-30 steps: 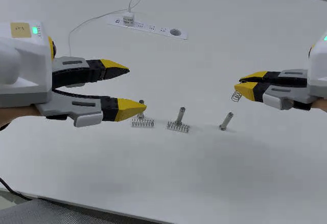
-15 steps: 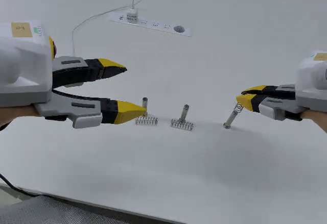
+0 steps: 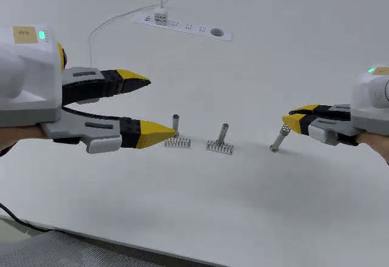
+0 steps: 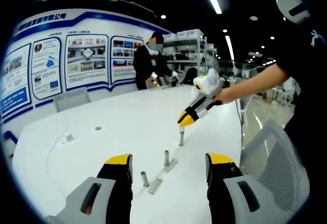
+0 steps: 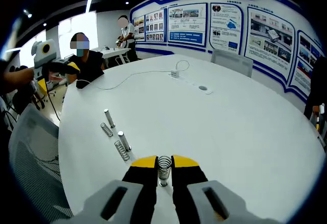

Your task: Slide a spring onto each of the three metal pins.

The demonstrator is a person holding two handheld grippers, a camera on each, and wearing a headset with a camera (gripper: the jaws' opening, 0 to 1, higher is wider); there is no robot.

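Right gripper (image 3: 288, 120) is clenched on my spring (image 5: 163, 167), which sits atop the rightmost pin (image 3: 278, 142). Left gripper (image 3: 160, 107) hangs released near the left pin (image 3: 175, 122).

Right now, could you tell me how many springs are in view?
3. The left spring lies on the table by the left pin, the middle spring by the middle pin, and the third spring is in the right gripper, at the right pin's top.
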